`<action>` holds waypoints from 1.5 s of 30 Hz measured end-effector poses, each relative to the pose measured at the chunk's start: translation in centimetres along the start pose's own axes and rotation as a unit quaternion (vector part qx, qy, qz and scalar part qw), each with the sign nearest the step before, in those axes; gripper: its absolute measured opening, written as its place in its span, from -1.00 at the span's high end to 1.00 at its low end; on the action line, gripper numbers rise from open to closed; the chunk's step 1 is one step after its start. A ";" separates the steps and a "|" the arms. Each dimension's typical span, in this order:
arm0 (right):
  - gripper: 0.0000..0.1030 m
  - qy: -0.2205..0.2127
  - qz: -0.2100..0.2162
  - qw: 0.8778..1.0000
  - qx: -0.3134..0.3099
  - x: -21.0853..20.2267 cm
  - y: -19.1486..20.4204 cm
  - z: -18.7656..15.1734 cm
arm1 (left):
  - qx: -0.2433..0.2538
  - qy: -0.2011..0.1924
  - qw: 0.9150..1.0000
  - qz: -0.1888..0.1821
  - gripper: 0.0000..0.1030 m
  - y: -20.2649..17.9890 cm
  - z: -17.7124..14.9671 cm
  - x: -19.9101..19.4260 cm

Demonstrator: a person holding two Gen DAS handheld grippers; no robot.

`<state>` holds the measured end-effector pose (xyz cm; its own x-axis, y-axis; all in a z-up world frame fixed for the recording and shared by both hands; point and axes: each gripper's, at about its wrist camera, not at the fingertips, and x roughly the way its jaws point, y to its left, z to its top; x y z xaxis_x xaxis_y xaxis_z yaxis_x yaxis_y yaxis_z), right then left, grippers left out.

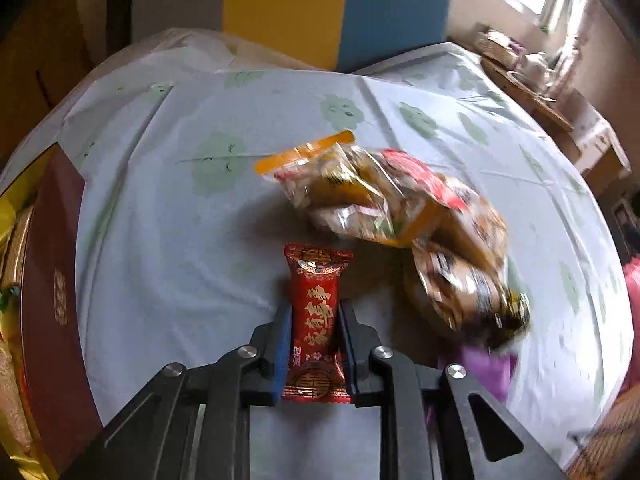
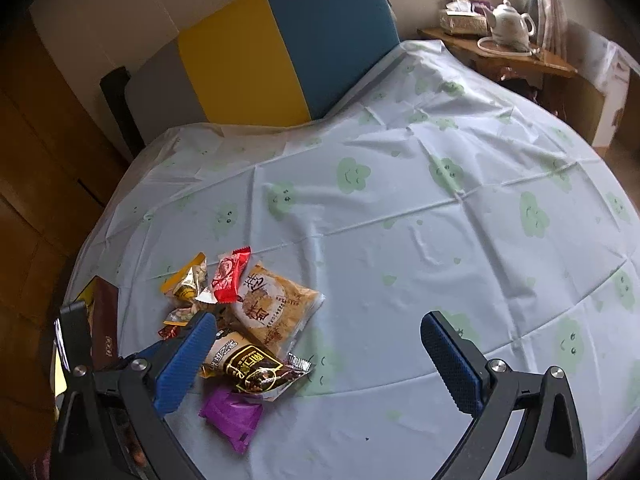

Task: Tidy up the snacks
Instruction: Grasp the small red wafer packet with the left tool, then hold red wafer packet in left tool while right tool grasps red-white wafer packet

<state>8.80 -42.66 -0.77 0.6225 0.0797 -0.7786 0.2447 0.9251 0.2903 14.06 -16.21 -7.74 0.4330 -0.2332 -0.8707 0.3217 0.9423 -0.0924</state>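
While right gripper [image 2: 320, 356] gapes empty, left gripper [image 1: 315, 316] clamps red candy packet [image 1: 316, 316] between pads.

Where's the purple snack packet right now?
In the right wrist view the purple packet lies on the tablecloth at lower left, nearest the camera in the snack pile, just below the dark brown packet.

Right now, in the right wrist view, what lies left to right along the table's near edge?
Dark red box → purple foil snack packet → bare cloud-print tablecloth → right gripper finger.
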 end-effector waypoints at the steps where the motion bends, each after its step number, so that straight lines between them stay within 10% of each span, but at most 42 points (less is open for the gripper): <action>1: -0.91 -0.007 -0.004 1.000 -0.005 -0.2 0.1 0.0 | 0.006 -0.003 1.000 0.000 0.58 0.1 -0.5 -0.4; 4: -0.61 -0.016 -0.015 1.000 -0.015 -0.5 0.3 0.0 | 0.029 -0.010 1.000 -0.006 0.58 0.0 -2.4 -1.4; 15: -0.57 0.023 -0.024 0.999 -0.028 1.2 0.6 -0.9 | 0.090 -0.082 0.992 -0.025 0.54 0.2 -6.7 -2.6; 21: 0.17 0.052 0.000 0.999 -0.015 2.1 0.7 -1.5 | 0.081 -0.105 0.990 -0.041 0.54 0.5 -6.9 -2.4; 28: 0.18 0.086 0.036 0.995 -0.039 4.2 4.0 -1.2 | 0.073 -0.118 0.989 -0.053 0.54 1.1 -7.4 -2.6; 45: 0.15 0.177 -0.023 0.976 -0.124 17.1 11.7 3.5 | 0.050 -0.121 0.988 -0.085 0.52 2.1 -7.6 -2.6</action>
<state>24.88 -31.75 -8.71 0.3086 0.1192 -0.9437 0.0519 0.9885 0.1419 7.20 -11.84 -9.36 0.5512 -0.4476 -0.7041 0.4833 0.8592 -0.1679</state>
